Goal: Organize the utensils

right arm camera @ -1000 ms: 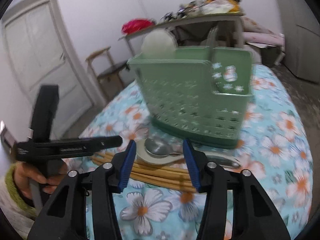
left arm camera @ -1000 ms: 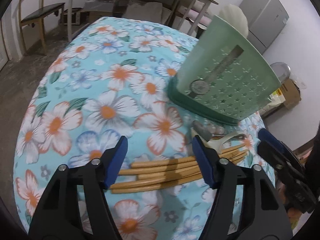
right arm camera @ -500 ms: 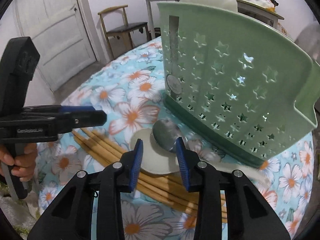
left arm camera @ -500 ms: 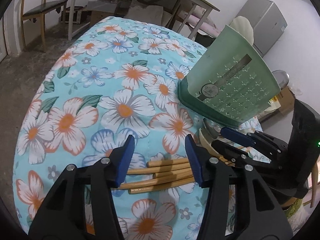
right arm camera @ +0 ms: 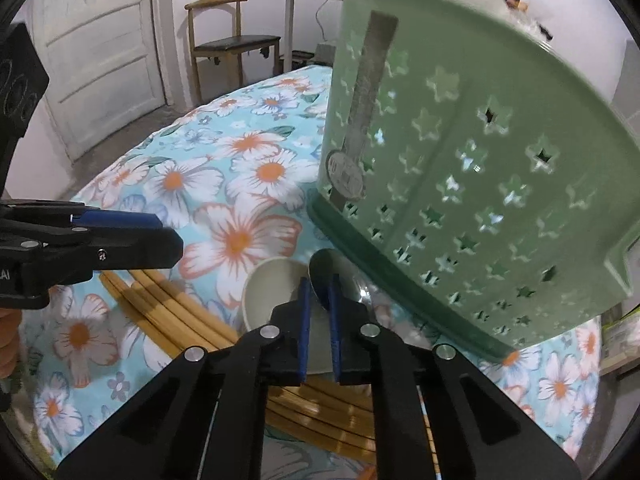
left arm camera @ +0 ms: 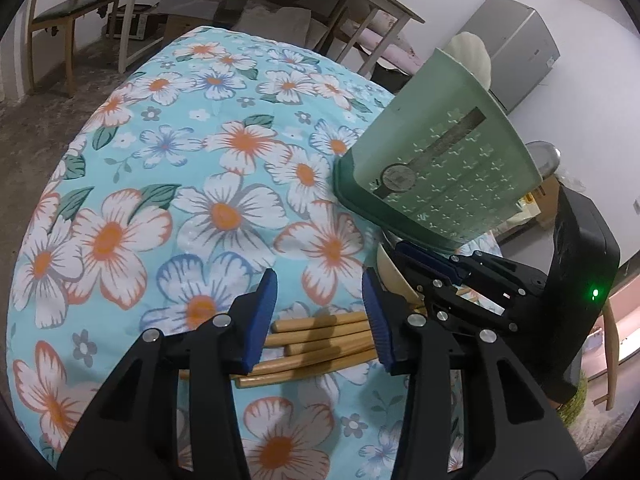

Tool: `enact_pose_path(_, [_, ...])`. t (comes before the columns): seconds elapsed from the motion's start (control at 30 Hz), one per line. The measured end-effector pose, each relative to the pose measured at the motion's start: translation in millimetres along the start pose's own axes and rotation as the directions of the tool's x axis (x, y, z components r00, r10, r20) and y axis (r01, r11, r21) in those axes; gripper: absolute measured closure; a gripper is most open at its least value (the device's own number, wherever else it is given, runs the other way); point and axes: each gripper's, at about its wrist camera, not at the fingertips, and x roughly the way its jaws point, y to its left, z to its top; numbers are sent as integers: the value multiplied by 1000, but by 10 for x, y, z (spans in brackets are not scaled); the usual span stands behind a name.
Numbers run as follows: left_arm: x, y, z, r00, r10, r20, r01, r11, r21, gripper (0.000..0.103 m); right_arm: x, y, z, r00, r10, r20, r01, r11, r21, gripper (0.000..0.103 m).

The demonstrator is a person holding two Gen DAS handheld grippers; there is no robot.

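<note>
Right hand-held gripper (right arm camera: 319,292): jaws closing, nearly together, astride the near rim of the metal spoon (right arm camera: 334,276); pads look about touching it, firm clamp can't be confirmed. Spoon lies partly over a pale ceramic spoon (right arm camera: 268,292), both just beside the green caddy (right arm camera: 480,184) base. Left hand-held gripper (left arm camera: 320,304): jaws apart but closing, hovering over the butt ends of the bamboo chopsticks (left arm camera: 320,334); pads not on them yet. Chopsticks lie in a loose bundle on the floral table (left arm camera: 180,160), running under both spoons.

Step, by my read: pick-up phase, metal spoon w/ right, chopsticks w/ left. Next calls for a secure pinch on the thin rim, then lift clear of ceramic spoon and over the caddy's tall wall. Slip risk seems high; rim is smooth.
</note>
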Motion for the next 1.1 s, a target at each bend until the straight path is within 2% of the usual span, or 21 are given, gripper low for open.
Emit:
enact_pose_path(0.17, [-6,-24,-1,999,-40,-1,40,999,-6,62,-181,-45,-9,998,-26,49,26,999,19,97])
enact_pose_path(0.23, [22,-26,14,996,-86,-17,85,996,-31,62,-291,-76,-15,997,-31,75,28,999,38,97])
enact_pose_path(0.37, [171,-39,46,976,-205,-78,197,975,-99,62,-500,-169,-18,991,-38,126,28,996,82,98])
enact_pose_path(0.53, [349,-112,75,960,-251,-121,235,963,-131,63,-759,-294,-31,980,-54,189,28,990,137,99])
enact_pose_path(0.67, [459,-174,78,965,-219,-146,200,971,-131,74,-957,-425,-42,971,-67,231,26,984,177,100])
enact_pose_path(0.73, [530,-236,91,971,-178,-161,160,980,-116,80,-1022,-475,-42,966,-72,248,23,980,196,100])
enact_pose_path(0.9, [617,-324,113,976,-141,-166,123,986,-116,98,-1272,-653,-59,949,-75,305,-2,969,246,102])
enact_pose_path(1.0, [607,-347,110,980,-135,-149,119,986,-115,100,-1415,-731,-39,937,-71,343,-23,965,262,102])
enact_pose_path(1.1, [513,-365,96,983,-129,-129,116,988,-102,101,-1615,-820,28,915,-36,401,-83,958,274,102])
